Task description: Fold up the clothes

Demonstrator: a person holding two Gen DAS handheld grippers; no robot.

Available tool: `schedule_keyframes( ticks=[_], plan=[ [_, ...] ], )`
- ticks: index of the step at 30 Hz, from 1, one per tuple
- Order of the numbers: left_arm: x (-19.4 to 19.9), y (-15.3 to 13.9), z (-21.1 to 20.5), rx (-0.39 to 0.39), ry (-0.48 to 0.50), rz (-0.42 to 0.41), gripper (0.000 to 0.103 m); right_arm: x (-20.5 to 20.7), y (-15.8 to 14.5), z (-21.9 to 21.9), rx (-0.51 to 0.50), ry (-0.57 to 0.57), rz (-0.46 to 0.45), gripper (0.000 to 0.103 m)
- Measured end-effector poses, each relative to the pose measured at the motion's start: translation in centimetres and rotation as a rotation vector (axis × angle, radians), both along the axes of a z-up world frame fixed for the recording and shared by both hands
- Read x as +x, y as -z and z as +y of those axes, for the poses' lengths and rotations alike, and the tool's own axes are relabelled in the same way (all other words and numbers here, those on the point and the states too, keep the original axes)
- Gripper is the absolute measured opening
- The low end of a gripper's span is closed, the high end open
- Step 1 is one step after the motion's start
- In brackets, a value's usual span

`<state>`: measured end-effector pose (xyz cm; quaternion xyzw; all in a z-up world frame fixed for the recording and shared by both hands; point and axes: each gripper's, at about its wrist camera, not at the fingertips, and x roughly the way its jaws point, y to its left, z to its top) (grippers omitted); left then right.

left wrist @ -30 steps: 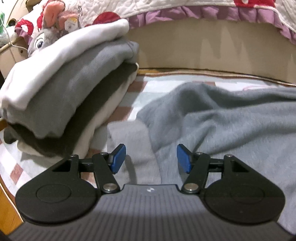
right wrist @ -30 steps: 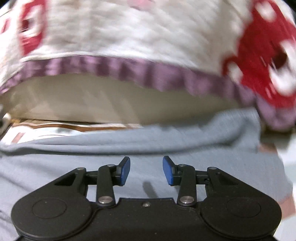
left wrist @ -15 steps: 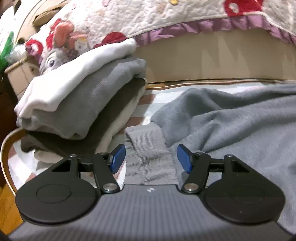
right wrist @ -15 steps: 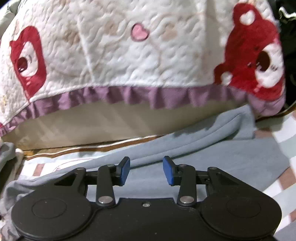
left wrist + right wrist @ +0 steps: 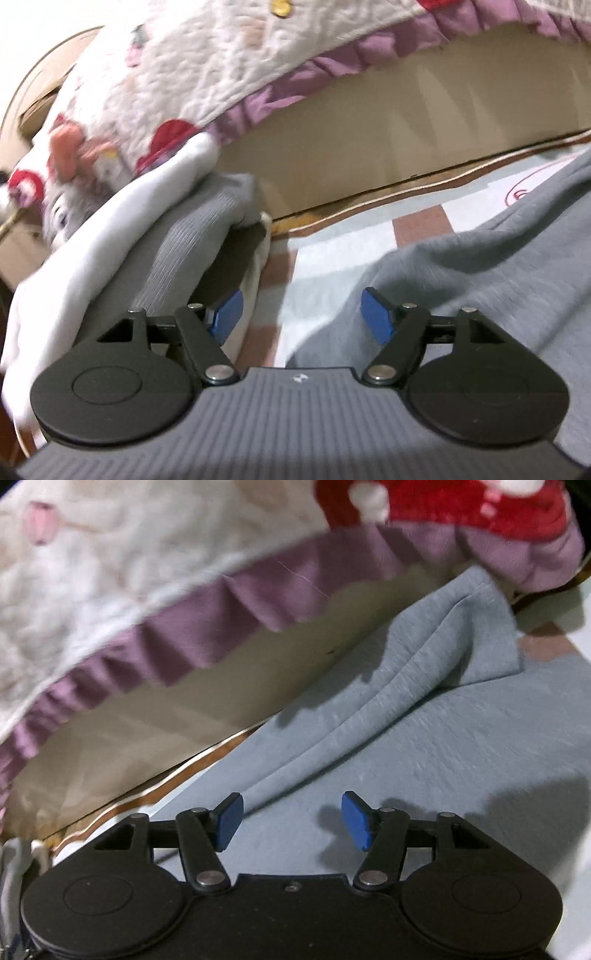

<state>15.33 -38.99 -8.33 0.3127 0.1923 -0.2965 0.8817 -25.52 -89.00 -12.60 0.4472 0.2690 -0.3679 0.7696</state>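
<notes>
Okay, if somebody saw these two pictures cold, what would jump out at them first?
Probably the white quilt with its purple ruffle and red bear print, hanging across the top of both views. Below it, a grey garment lies rumpled on the checked mat, with a stack of folded clothes at the left. Both grippers, left gripper and right gripper, are opening with nothing between their blue pads.

We see a grey sweatshirt-type garment point(image 5: 498, 280) spread loose & wrinkled on the checked mat, one fold ridge running up twd the bed side, its far corner point(image 5: 476, 627) bunched under the quilt frill, w/ a stack of folded white/grey clothes point(image 5: 155, 251) to its left
</notes>
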Motion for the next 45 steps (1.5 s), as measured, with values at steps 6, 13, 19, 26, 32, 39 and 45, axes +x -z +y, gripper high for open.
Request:
schedule_keyframes(
  ticks=[6, 13, 19, 26, 32, 39, 45],
  plan=[
    [3.0, 0.7, -2.5, 0.006, 0.034, 0.110, 0.074, 2.7, 2.8, -0.4, -0.020, -0.009, -0.090, 0.065],
    [4.2, 2.7, -3.0, -0.021, 0.050, 0.337, 0.074, 3.9, 4.2, 0.1, -0.038, -0.046, -0.043, 0.065],
    [1.2, 4.9, -4.2, 0.152, 0.101, 0.291, 0.007, 4.5, 4.2, 0.3, -0.178, -0.056, -0.125, 0.014],
    [-0.7, 0.0, -2.1, -0.040, 0.035, 0.196, 0.006, 2.1, -0.9, 3.6, -0.393, -0.034, -0.287, 0.005],
    [-3.5, -3.0, 0.3, -0.178, 0.038, 0.124, 0.006, -3.1, -9.4, 7.7, -0.686, -0.131, -0.261, 0.004],
    [-3.6, -6.4, 0.4, -0.314, -0.012, 0.089, 0.006, -4.6, -15.8, 11.3, -0.918, -0.114, -0.154, 0.003],
    [0.4, -3.6, -3.3, -0.248, -0.100, 0.139, 0.007, -0.8, -15.8, 10.3, -0.915, -0.155, 0.009, 0.003]
  ],
)
